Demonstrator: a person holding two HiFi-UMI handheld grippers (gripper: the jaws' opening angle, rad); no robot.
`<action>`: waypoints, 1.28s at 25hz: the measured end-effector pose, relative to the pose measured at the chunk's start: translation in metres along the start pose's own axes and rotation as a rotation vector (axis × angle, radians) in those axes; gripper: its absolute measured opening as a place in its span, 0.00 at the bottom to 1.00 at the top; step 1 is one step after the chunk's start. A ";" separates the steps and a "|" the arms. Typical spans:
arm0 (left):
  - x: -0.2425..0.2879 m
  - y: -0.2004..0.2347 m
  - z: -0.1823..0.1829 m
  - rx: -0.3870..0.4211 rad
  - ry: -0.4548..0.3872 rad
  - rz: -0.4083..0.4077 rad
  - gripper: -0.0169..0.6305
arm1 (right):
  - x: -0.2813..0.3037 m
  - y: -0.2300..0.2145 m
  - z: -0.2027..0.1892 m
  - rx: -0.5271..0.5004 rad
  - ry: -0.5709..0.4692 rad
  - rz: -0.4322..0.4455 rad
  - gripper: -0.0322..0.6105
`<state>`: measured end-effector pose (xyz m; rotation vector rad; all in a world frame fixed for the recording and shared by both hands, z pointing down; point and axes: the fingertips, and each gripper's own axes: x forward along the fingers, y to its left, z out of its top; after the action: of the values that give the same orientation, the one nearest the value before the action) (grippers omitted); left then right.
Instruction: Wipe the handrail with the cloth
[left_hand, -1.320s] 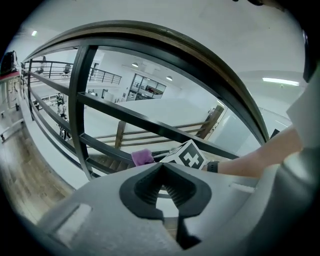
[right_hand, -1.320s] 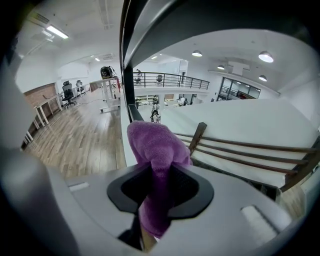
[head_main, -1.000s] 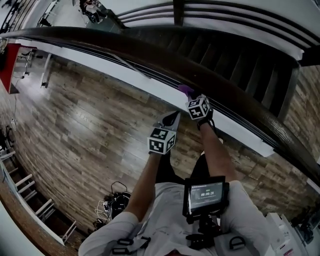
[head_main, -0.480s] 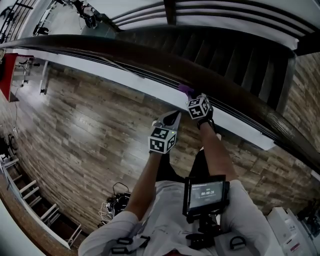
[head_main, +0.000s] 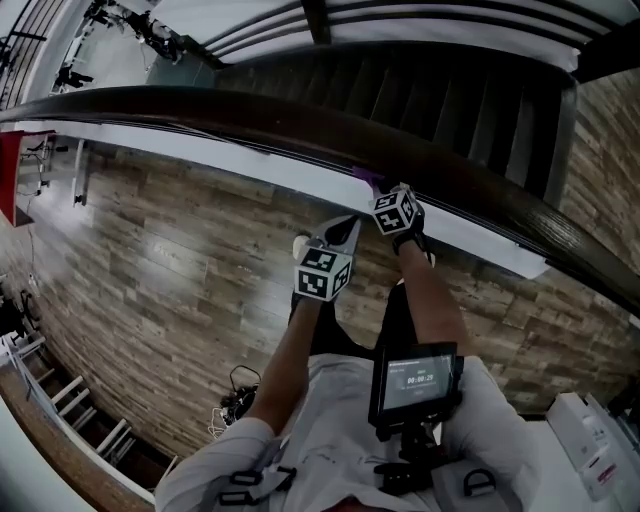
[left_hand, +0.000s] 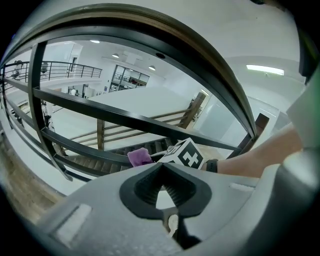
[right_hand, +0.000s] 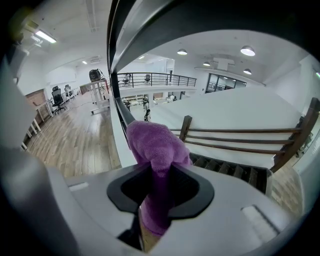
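A dark wooden handrail (head_main: 250, 115) curves across the head view from the left edge to the far right. A purple cloth (head_main: 367, 178) rests against its near side, and my right gripper (head_main: 380, 190) is shut on it. In the right gripper view the cloth (right_hand: 155, 142) bulges out of the jaws beside the rail (right_hand: 114, 55). My left gripper (head_main: 343, 232) hangs lower and to the left, away from the rail, shut with nothing in it. The left gripper view (left_hand: 163, 172) looks up under the handrail (left_hand: 200, 55) and catches the cloth (left_hand: 139, 157) and the right gripper's marker cube (left_hand: 186, 156).
A staircase (head_main: 450, 90) drops away beyond the rail. Black metal bars (left_hand: 35, 100) run under the rail above a white ledge (head_main: 300, 175). Wood-plank floor (head_main: 180, 260) lies beneath me, with cables (head_main: 235, 400) at the lower left. A small screen (head_main: 415, 383) sits on my chest.
The head view has drifted, so the rail and both grippers sit a little higher in it. The right gripper stays at the rail with the cloth. The left gripper keeps its place.
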<state>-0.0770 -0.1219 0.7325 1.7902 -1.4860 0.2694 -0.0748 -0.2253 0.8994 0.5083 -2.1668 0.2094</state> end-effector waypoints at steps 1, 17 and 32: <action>0.003 -0.005 -0.001 0.006 0.007 -0.007 0.03 | -0.003 -0.003 -0.004 0.007 -0.001 -0.005 0.21; 0.049 -0.102 -0.011 0.122 0.090 -0.129 0.02 | -0.065 -0.078 -0.079 0.178 -0.016 -0.103 0.21; 0.112 -0.192 -0.033 0.224 0.196 -0.243 0.02 | -0.118 -0.141 -0.147 0.276 -0.044 -0.160 0.20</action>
<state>0.1398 -0.1802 0.7407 2.0359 -1.1242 0.4888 0.1565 -0.2711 0.8891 0.8467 -2.1380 0.4151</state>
